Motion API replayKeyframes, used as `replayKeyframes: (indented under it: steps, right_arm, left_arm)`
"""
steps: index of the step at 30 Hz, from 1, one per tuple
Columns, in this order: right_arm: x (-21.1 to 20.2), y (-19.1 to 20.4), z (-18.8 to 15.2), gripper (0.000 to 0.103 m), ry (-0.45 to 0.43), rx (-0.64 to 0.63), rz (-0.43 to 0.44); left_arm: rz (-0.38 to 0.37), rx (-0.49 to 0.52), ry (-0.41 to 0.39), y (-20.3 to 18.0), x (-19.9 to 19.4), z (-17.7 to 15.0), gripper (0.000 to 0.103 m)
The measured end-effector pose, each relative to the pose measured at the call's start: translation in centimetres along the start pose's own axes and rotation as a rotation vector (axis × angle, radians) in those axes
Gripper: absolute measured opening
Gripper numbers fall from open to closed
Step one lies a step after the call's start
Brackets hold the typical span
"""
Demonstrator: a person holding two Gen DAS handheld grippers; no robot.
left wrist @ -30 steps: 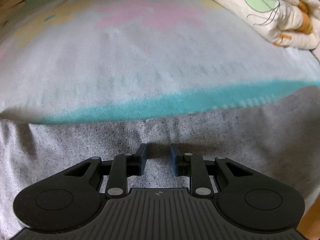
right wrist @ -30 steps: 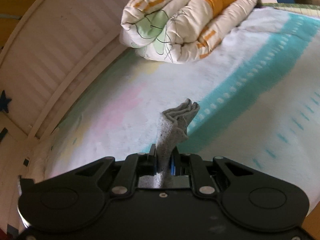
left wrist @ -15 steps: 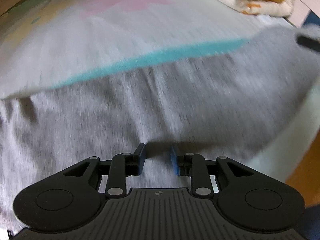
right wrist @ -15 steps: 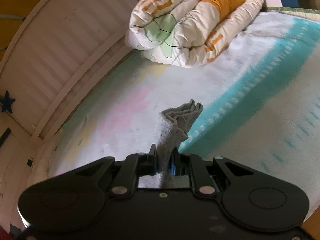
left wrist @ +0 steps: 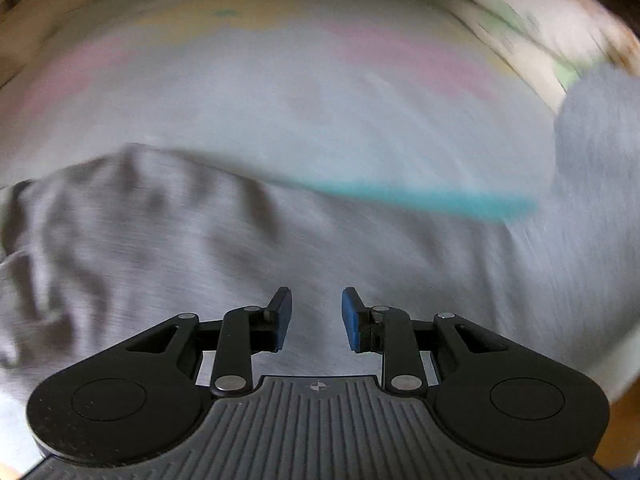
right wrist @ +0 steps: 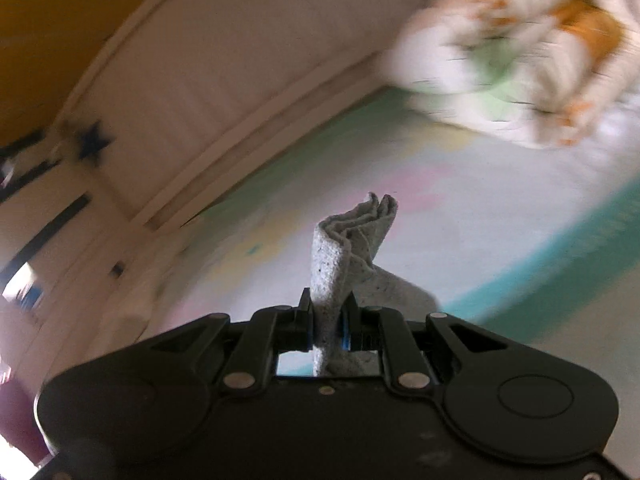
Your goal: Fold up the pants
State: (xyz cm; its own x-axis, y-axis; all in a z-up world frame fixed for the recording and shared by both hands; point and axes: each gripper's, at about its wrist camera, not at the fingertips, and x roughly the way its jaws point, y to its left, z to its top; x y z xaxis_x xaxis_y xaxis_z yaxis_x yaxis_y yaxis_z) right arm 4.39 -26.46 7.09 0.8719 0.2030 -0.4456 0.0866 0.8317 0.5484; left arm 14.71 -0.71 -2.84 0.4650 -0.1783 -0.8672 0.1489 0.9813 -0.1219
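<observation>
— Where are the pants [left wrist: 248, 248]?

— Spread grey and rumpled across the near side of the bed [left wrist: 304, 120], over the teal stripe [left wrist: 424, 198]. One end rises at the far right of the left view.

— And the left gripper [left wrist: 316, 318]?

— Poised over the cloth, its blue pads [left wrist: 283, 316] a gap apart, with nothing between them. Whether it touches the fabric, I can't tell; it's all blurred.

— The right gripper [right wrist: 328, 326]?

— Clamped tight on a bunched fold of the pants [right wrist: 340, 248], which sticks up past the fingers. Beyond it lie a rolled quilt [right wrist: 516, 68] and the headboard [right wrist: 224, 80].
</observation>
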Motion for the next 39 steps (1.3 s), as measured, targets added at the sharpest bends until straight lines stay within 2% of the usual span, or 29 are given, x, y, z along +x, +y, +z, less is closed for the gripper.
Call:
replayKeyframes:
  steps: [5,9,12,16,19,20,21,24,26,28,31,33,34,35,36,39]
  right_arm:
    - [4.6,7.2,-3.6,0.014,0.112,-0.126,0.102]
    - [9.2,11.5,-8.7,0.014,0.251,-0.193,0.139]
    - [11.9,14.1,-12.3,0.014,0.33,-0.256,0.133]
    - [14.6,16.1,-15.8,0.015,0.38,-0.338,0.087]
    - [15.8,16.8,-17.6,0.027,0.425,-0.377,0.071]
    - [16.0,16.9,-18.0,0.035,0.454,-0.385,0.085]
    - [16.1,17.0,-18.3,0.036,0.486,-0.395,0.108]
    - [15.1,17.1,-18.6,0.038,0.517,-0.415,0.199]
    - [14.2,16.4,-17.5,0.038,0.519,-0.393,0.25]
    - [13.5,15.4,-16.2,0.038,0.501,-0.353,0.265]
    - [12.5,12.7,-13.3,0.039,0.434,-0.288,0.216]
    - [12.4,10.1,-11.7,0.038,0.413,-0.213,0.144]
    - [12.8,8.8,-11.3,0.032,0.415,-0.182,0.11]
    - [12.9,7.6,-10.8,0.017,0.419,-0.147,0.081]
    - [13.1,6.4,-10.4,0.008,0.43,-0.113,0.054]
    - [13.2,3.9,-10.0,0.006,0.487,-0.087,-0.016]
  left_arm:
    - [0.086,-0.156,-0.111,5.6,-1.9,1.7,0.027]
    - [0.128,-0.225,-0.162,9.0,-3.0,2.4,0.027]
    - [0.145,-0.245,-0.177,10.7,-3.5,2.4,0.027]
    - [0.135,-0.263,-0.162,12.4,-3.6,2.1,0.027]
    - [0.12,-0.253,-0.153,13.0,-3.9,2.0,0.027]
    - [0.113,-0.245,-0.152,13.0,-3.9,2.1,0.027]
    - [0.108,-0.238,-0.151,13.1,-4.1,2.0,0.027]
    - [0.091,-0.226,-0.149,12.7,-4.4,2.1,0.027]
    - [0.082,-0.21,-0.144,12.3,-4.3,2.0,0.027]
    - [0.068,-0.185,-0.131,11.4,-3.8,1.9,0.027]
    - [0.046,-0.127,-0.1,9.7,-2.9,1.3,0.027]
    - [0.035,-0.073,-0.067,8.2,-2.0,0.5,0.027]
    - [0.032,-0.049,-0.052,7.5,-1.5,0.0,0.027]
    - [0.031,-0.023,-0.037,6.9,-1.1,-0.5,0.027]
    - [0.03,-0.001,-0.025,6.5,-0.7,-0.9,0.027]
    - [0.03,0.07,0.042,5.5,0.8,-2.7,0.027]
